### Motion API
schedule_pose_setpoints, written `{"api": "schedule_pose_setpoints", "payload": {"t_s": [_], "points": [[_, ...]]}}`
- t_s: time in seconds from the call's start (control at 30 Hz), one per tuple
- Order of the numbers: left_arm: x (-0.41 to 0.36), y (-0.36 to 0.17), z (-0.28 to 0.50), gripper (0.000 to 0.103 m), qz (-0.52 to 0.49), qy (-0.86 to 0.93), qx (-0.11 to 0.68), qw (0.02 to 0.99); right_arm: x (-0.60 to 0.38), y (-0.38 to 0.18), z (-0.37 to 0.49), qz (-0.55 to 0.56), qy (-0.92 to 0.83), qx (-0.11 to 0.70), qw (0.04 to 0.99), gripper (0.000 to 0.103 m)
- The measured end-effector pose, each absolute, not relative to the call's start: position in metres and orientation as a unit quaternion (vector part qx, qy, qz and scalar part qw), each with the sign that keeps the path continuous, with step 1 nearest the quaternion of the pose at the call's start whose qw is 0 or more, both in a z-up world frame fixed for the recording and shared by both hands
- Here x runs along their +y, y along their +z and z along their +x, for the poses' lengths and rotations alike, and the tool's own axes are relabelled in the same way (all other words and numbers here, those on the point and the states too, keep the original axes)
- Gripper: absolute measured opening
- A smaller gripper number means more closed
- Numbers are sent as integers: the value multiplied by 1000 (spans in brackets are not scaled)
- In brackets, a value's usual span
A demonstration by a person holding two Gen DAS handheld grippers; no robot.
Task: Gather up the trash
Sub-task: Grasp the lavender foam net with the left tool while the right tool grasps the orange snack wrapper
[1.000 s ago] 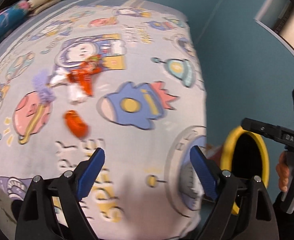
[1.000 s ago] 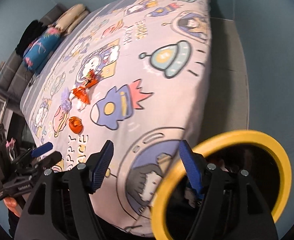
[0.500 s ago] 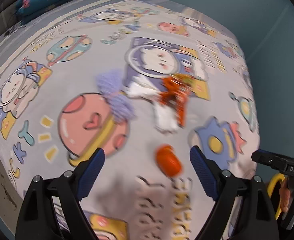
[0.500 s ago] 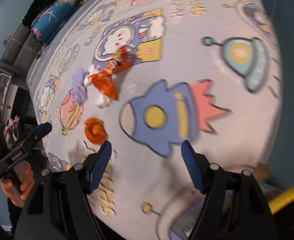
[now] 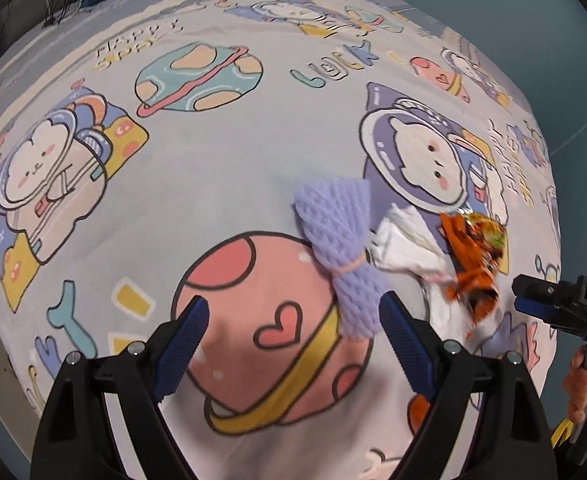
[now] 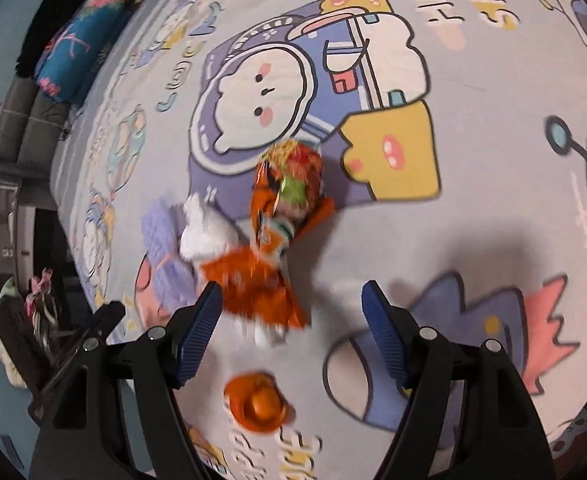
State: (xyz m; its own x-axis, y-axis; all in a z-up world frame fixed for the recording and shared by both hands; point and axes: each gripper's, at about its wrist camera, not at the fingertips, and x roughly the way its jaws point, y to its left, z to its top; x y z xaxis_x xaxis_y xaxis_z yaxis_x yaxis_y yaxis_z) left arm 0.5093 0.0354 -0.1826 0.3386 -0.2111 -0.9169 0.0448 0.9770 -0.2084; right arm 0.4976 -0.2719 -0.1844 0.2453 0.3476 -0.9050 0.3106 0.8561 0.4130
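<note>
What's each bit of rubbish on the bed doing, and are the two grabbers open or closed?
Purple foam net: lying pinched in the middle.
White crumpled paper: lying beside the net.
Orange foil snack wrapper: crumpled, untouched.
Small orange plastic cup: lying apart from the pile.
Left gripper: jaws open, empty.
Right gripper: jaws open, empty.

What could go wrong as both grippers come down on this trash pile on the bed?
1. The orange wrapper, white tissue and purple foam net overlap, so one grab may drag or scatter the others.
2. The right gripper and left gripper aim at neighbouring pieces and could collide.
3. Open fingers pressing into the soft bedsheet may pinch fabric with the trash.
</note>
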Motion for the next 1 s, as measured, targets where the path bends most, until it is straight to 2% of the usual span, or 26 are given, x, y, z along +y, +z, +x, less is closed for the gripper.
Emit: {"api": "schedule_pose_setpoints", "payload": {"t_s": [0.57,0.73,0.8,0.83,0.87,0.9,1.0], "points": [[18,-223,544,82,-96,-82,596,793,-261,-223,537,280,-17,639,716,66],[12,-231,542,63,-105,-96,606,783,-253,-229,541,256,-30,649,716,54],[10,-232,541,44,-110,-107,606,781,-251,-230,542,244,-36,650,719,47],[9,-232,541,39,-115,-115,606,778,-250,-230,542,237,-38,650,721,41],[8,-232,541,28,-120,-121,608,776,-249,-229,542,231,-37,650,723,36],[8,-232,540,22,-126,-127,609,772,-247,-228,542,224,-36,651,724,34],[6,-229,538,15,-120,-125,606,777,-246,-226,541,219,-34,651,726,28]]}}
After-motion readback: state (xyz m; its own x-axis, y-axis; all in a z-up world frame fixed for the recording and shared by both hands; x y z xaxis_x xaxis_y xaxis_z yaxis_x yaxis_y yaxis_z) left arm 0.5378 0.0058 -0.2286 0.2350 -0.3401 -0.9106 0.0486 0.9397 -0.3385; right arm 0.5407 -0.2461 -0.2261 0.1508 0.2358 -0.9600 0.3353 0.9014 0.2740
